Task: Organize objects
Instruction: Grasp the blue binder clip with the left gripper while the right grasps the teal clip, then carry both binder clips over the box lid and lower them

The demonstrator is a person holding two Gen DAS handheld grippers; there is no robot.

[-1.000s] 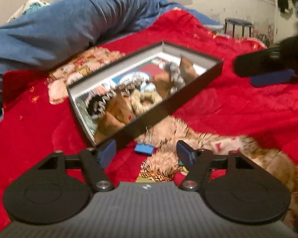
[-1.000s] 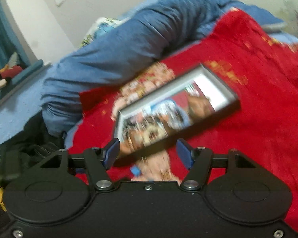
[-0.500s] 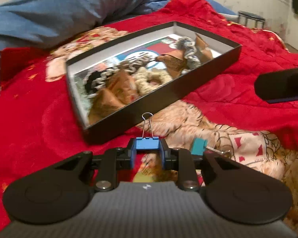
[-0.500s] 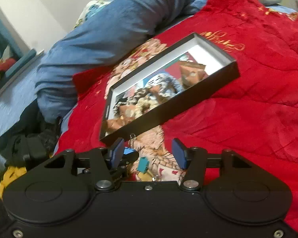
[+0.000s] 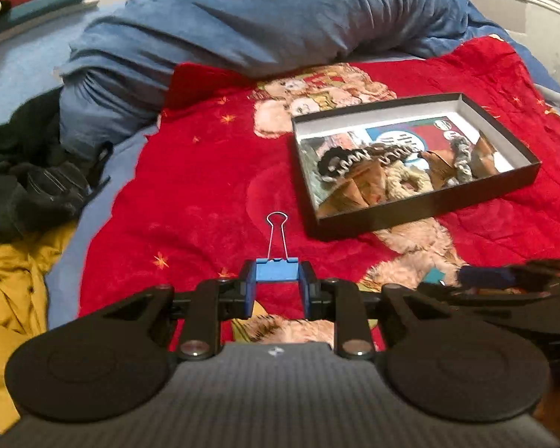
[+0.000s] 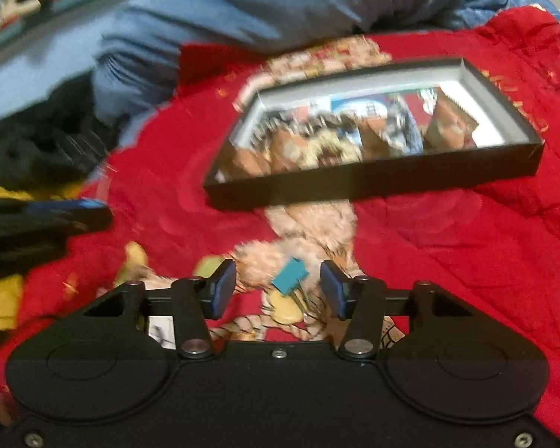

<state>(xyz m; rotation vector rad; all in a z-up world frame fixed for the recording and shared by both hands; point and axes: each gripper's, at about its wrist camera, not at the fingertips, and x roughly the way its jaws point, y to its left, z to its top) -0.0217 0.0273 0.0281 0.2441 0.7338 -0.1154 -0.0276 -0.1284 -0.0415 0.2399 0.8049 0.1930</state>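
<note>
**Inspector A:** Left wrist view. The left tongs [image 5: 277,291] are pinching a blue clip [image 5: 277,270] by its flat metal body, one blue pad on each side. The clip's thin wire handle stands upright ahead of the pads, a narrow loop rounded at the top. The clip is held above the red blanket [image 5: 190,186], clear of it.

**Inspector B:** Surface of that blanket?

**Inspector A:** Plush, quilted in creases, with small gold stars and a fuzzy tan animal print. A rumpled blue duvet [image 5: 242,26] lies along its far edge. Dark clothing [image 5: 30,186] and a yellow garment [image 5: 15,287] are heaped to the left.

**Inspector B:** The box?

**Inspector A:** A shallow rectangular box [image 5: 422,216], matte black outside and pale grey inside, rests on the blanket ahead and to the right. It holds braided yarn pieces and brown paper shapes over a printed sheet.

**Inspector B:** Right wrist view?

**Inspector A:** Blurred. The right tongs [image 6: 278,289] are spread, gripping nothing. A teal clip [image 6: 290,274] lies tilted on the blanket's tan print, between the two pads but touching neither. The same box [image 6: 373,186] sits beyond it. The left tongs show as a dark smear at the left edge.
</note>
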